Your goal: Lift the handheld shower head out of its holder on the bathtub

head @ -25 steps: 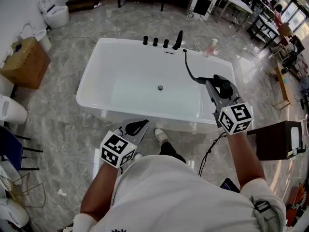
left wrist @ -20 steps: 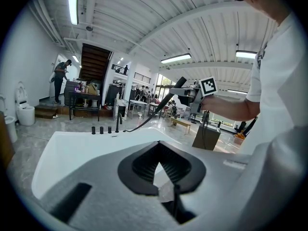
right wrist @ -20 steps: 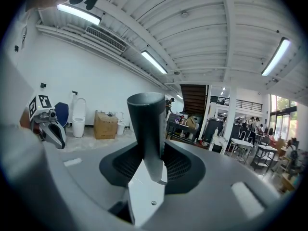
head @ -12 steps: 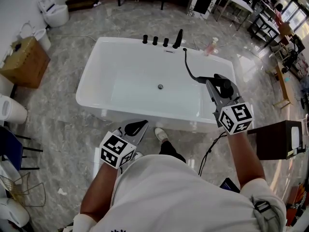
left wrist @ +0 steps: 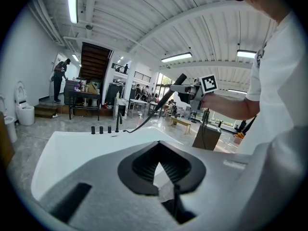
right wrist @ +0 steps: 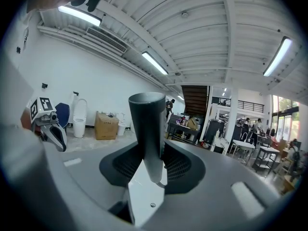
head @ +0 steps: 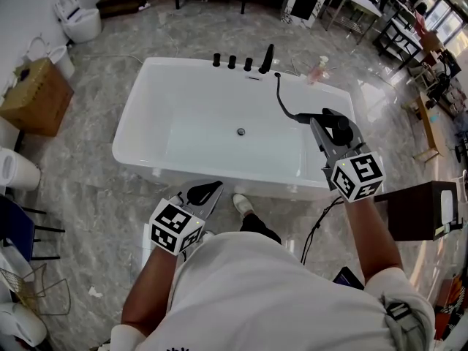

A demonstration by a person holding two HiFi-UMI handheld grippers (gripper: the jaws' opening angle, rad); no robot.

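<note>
The black handheld shower head [head: 338, 121] hangs over the right end of the white bathtub [head: 131, 126], with my right gripper [head: 327, 130] shut on its handle. Its black hose [head: 284, 102] curves back to the tub's far rim beside the black tap knobs [head: 231, 62] and spout [head: 268, 58]. In the right gripper view the dark grey handle [right wrist: 147, 124] stands upright between the pads. My left gripper [head: 205, 193] is at the tub's near side, shut with nothing in it. From the left gripper view, the shower head [left wrist: 180, 79] and right gripper [left wrist: 192, 89] show above the tub [left wrist: 72, 143].
A pink bottle [head: 316, 70] stands on the floor behind the tub's far right corner. A cardboard box [head: 36, 93] and toilets [head: 77, 17] are at the left. A dark cabinet [head: 420, 210] stands at the right, and a cable [head: 322, 221] trails on the floor near my feet.
</note>
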